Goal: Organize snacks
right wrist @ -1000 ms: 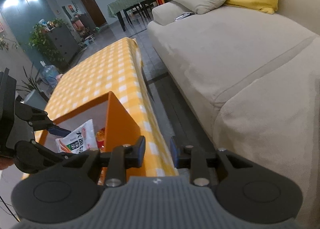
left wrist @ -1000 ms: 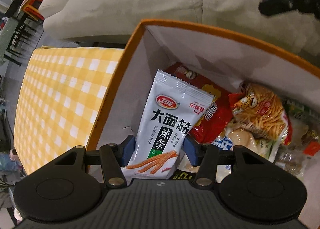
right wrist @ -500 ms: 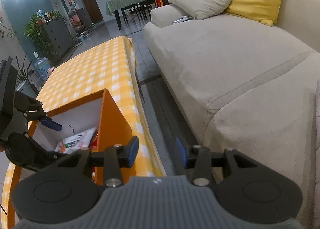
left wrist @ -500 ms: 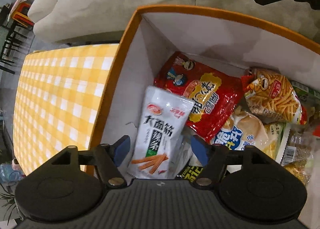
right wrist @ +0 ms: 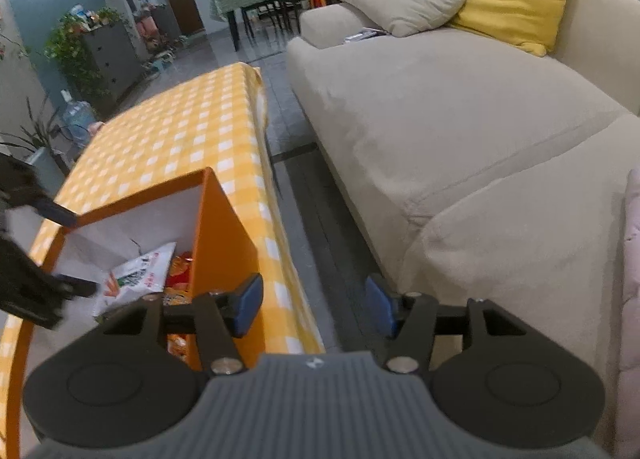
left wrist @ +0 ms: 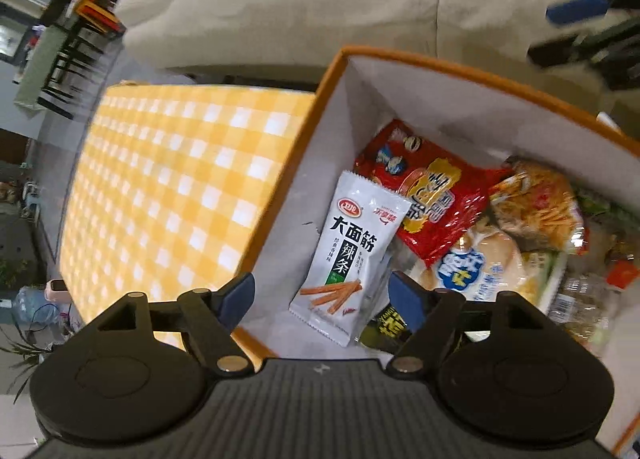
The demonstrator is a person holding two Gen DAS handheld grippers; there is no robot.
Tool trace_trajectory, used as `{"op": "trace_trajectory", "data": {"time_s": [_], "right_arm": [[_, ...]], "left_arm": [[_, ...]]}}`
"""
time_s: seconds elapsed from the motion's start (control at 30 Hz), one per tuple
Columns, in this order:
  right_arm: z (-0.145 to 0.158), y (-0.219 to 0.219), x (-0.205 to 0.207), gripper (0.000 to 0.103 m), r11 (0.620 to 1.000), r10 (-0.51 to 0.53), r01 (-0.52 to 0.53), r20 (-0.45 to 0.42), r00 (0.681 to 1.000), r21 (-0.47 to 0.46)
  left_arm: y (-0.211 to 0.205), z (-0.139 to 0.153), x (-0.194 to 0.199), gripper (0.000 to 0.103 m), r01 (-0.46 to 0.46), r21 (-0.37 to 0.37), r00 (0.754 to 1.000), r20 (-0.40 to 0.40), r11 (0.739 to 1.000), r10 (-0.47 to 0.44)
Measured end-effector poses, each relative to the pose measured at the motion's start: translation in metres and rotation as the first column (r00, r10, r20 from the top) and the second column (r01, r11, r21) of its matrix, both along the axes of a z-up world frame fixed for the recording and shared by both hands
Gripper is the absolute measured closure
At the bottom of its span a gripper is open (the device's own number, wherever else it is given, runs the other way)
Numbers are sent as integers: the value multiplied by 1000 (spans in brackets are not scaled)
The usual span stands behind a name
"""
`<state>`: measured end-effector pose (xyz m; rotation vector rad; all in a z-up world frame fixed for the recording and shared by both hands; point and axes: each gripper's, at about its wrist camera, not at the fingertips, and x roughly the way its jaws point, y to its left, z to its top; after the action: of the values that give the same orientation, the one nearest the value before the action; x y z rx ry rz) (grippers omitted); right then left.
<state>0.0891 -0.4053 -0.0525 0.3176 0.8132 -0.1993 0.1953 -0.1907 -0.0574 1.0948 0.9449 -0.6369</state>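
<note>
Checked tablecloth (left wrist: 168,179), orange box (left wrist: 280,195) — blurred snacks (left wrist: 536,211)

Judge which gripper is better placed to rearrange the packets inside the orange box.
Left gripper: open directly above the white packet inside the orange box. Right gripper sits outside its wall.

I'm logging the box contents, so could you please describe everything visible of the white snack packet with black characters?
The white snack packet with black characters is a glossy plastic sachet with crimped ends, a red oval logo and orange sticks pictured. It lies unheld in the orange box, beside its white left wall, overlapping a red packet.
</note>
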Motion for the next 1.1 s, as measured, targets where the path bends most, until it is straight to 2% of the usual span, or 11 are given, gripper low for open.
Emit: {"op": "trace_trajectory", "data": {"time_s": [0.2,0.33,0.4,0.43,0.5,0.6,0.67,0.73,0.9,1.03,1.1], "right_arm": [[-14,2,3,45,1000,-29,28,-107,994,-13],[-4,11,-2,41,999,-3,-1,-89,996,-51],[3,16,-6,39,997,8,-13,-72,997,-70],[6,18,-9,39,997,12,-17,-64,998,-78],[14,23,-15,39,996,12,-17,-51,999,-83],[25,29,-23,38,997,32,-33,-24,999,-65],[33,38,-31,32,995,68,-69,-12,998,-75],[37,48,-40,18,990,102,-103,-8,995,-91],[41,65,-58,18,986,157,-159,-34,987,-55],[50,74,-75,16,982,172,-176,-54,984,-74],[50,80,-86,13,978,172,-180,-87,981,-102]], "left_arm": [[17,32,-55,11,-119,-149,989,66,982,130],[26,44,-98,10,-217,-285,965,80,934,249],[33,46,-112,10,-320,-356,933,42,878,357],[36,47,-119,9,-344,-416,920,29,842,390],[45,47,-132,7,-439,-488,866,-6,754,500],[55,44,-148,7,-536,-537,811,-114,651,574],[61,44,-157,7,-583,-565,773,-165,584,613],[66,44,-167,7,-614,-572,742,-185,543,645],[83,52,-190,7,-690,-578,662,-260,436,703],[91,54,-199,7,-717,-570,618,-254,401,744],[92,58,-202,7,-739,-543,601,-265,398,754]]}}
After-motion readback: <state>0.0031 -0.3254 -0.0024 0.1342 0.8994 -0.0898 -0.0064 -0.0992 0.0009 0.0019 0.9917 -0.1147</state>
